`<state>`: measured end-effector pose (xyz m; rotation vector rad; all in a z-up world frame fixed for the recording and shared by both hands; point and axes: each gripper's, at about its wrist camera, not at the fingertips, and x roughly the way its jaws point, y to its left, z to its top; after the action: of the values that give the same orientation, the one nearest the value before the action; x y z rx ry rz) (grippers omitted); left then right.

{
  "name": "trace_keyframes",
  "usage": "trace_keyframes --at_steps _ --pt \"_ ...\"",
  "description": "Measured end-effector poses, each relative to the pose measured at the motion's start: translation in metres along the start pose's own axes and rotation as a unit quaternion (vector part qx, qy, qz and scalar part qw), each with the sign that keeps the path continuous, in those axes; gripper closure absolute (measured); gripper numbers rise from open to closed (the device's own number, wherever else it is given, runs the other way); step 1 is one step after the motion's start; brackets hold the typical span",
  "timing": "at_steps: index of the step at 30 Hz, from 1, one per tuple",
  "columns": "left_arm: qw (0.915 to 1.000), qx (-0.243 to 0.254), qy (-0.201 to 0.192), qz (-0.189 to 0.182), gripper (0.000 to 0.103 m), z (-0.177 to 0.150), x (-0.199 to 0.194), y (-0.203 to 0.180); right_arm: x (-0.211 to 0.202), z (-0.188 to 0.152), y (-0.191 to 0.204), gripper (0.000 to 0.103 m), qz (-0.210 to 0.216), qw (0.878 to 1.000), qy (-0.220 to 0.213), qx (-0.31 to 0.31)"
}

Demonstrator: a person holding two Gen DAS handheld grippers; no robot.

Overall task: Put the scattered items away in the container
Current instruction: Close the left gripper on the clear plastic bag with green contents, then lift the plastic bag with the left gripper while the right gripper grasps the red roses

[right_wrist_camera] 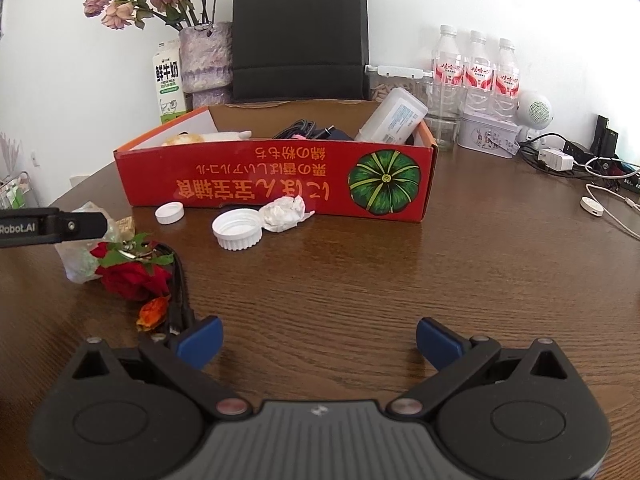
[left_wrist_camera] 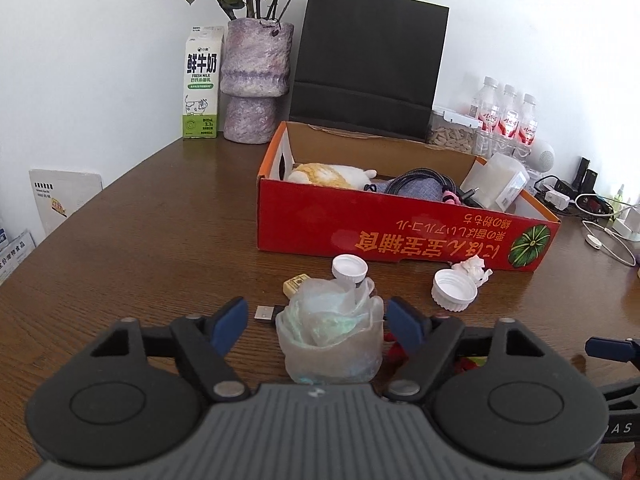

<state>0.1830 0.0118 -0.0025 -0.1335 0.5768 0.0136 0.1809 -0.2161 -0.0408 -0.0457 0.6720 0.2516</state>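
Flanking crumpled bag (left_wrist_camera: pixel 330 336): rose (right_wrist_camera: pixel 132 276), perhaps USB plug (left_wrist_camera: pixel 266 314).

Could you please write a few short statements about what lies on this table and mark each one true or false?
1. The crumpled plastic bag sits between the left gripper's blue pads. True; the right pad looks at its edge, the left pad stands clear.
2. The red box is empty. False; it holds a plush toy, a coiled cable and a white packet.
3. Two white caps, the small cap and the large cap, lie on the table in front of the box. True.
4. The right gripper is clamped on the red rose. False; its jaws stand open over bare wood, with the rose off to its left.
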Motion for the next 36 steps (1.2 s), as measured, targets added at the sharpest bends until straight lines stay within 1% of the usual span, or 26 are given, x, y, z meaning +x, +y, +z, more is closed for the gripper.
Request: trace_keyframes --at_steps 2,4,5,6,9,12,16,20,22,26,29,32,34,36 --pt "1.0 -0.001 0.002 -0.005 0.034 0.0 0.002 0.0 0.001 0.0 0.001 0.0 0.0 1.0 0.001 0.0" --pt "0.9999 -0.004 0.006 -0.012 0.042 0.0 0.005 0.0 0.001 0.0 0.001 0.0 0.0 1.0 0.001 -0.001" --pt "0.9998 -0.006 0.008 -0.015 0.052 0.0 0.007 0.001 0.001 0.0 0.001 0.0 -0.001 1.0 0.002 -0.001" --pt "0.9998 -0.008 0.011 -0.017 0.057 0.0 0.008 0.001 0.001 0.0 0.002 0.0 -0.002 1.0 0.002 -0.002" --pt "0.9997 -0.011 0.006 -0.02 0.064 -0.001 0.007 0.003 0.0 0.0 0.003 0.0 -0.004 1.0 0.0 -0.004" --pt "0.9997 -0.015 0.001 -0.02 0.066 -0.001 0.002 0.007 0.0 0.0 0.005 0.0 -0.006 1.0 -0.005 -0.007" --pt "0.9995 -0.022 -0.012 -0.021 0.067 0.0 -0.01 0.019 -0.008 0.003 0.011 0.0 -0.003 0.999 -0.034 -0.015" --pt "0.999 -0.03 -0.025 -0.019 0.067 0.003 -0.025 0.033 -0.015 0.016 0.021 0.0 0.029 0.998 -0.054 -0.004" --pt "0.9988 -0.035 -0.03 -0.017 0.067 0.002 -0.031 0.04 -0.016 0.023 0.033 0.0 0.044 0.997 -0.06 -0.012" --pt "0.998 -0.05 -0.037 -0.007 0.067 0.001 -0.042 0.057 -0.009 0.03 0.063 0.0 0.075 0.995 -0.057 -0.039" --pt "0.9971 -0.063 -0.043 -0.002 0.067 0.001 -0.048 0.07 -0.001 0.032 0.086 0.0 0.085 0.993 -0.051 -0.061" --pt "0.9965 -0.069 -0.047 -0.002 0.067 0.0 -0.051 0.078 0.007 0.035 0.101 0.004 0.084 0.993 -0.045 -0.075" --pt "0.9964 -0.07 -0.048 -0.003 0.067 0.0 -0.051 0.081 0.012 0.036 0.108 0.012 0.08 0.993 -0.039 -0.083" --pt "0.9964 -0.07 -0.047 -0.005 0.067 0.0 -0.051 0.082 0.017 0.035 0.112 0.018 0.078 0.993 -0.029 -0.088"
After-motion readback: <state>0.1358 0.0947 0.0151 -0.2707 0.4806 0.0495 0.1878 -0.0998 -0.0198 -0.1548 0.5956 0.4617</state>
